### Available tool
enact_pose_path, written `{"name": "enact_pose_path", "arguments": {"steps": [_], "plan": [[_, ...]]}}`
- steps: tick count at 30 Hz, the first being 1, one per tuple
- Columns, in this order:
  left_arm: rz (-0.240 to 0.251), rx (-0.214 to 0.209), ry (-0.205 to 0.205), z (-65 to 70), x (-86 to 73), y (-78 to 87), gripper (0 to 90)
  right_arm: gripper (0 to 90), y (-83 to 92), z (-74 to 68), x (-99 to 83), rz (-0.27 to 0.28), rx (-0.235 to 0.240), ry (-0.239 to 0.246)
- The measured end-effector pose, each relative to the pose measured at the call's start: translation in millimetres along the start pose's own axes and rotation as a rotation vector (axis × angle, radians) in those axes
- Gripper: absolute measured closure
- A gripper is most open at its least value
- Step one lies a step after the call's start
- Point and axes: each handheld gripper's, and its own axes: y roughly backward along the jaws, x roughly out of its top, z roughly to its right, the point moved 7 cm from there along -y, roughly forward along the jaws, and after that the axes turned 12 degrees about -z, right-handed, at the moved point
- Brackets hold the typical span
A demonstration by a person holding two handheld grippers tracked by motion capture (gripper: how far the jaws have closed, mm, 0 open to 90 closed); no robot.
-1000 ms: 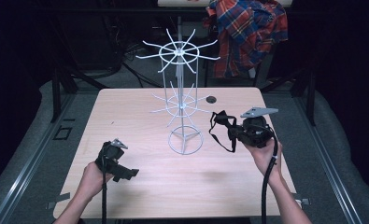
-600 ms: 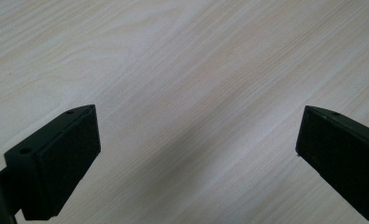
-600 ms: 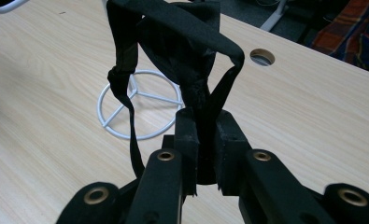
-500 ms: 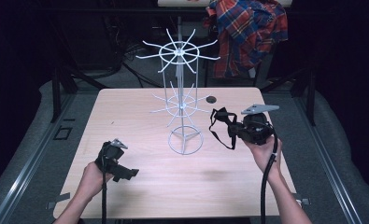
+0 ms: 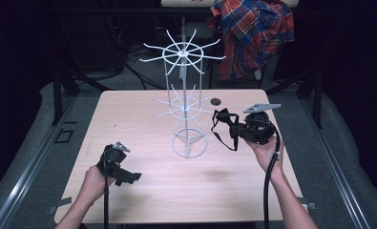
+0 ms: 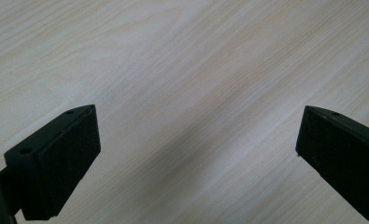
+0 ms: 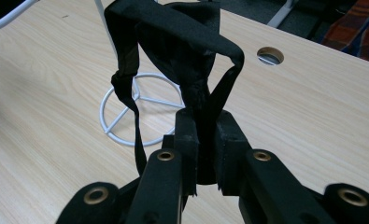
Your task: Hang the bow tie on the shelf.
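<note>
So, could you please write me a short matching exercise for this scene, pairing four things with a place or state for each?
Things:
1. black strap
2. left gripper
3. white wire rack
4. plaid shirt

Places or states:
a. stands on the table near its middle
b. hangs beyond the table's far edge
c. pinched in the right gripper
d. jaws wide apart over bare wood

Pairs: 1-c, 2-d, 3-a, 4-b
</note>
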Motion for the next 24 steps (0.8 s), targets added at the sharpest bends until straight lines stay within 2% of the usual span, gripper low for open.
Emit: {"name": "enact_pose_path", "arguments": {"steps": [6, 14, 24], "plan": [[-0.002, -0.002, -0.001, 0.1, -0.1, 0.1, 0.1, 81.5, -1.9, 0.9, 1.3, 0.017, 0.02, -0.02], [-0.001, 0.001, -0.003, 0.1, -0.1, 0.3, 0.1, 81.5, 9.7, 4.3, 2.7, 0.054, 0.014, -0.017], [-0.005, -0.007, -0.003, 0.8, 0.2, -0.1, 0.1, 81.5, 16.5, 14.5, 4.2, 0.083, 0.016, -0.052]]}}
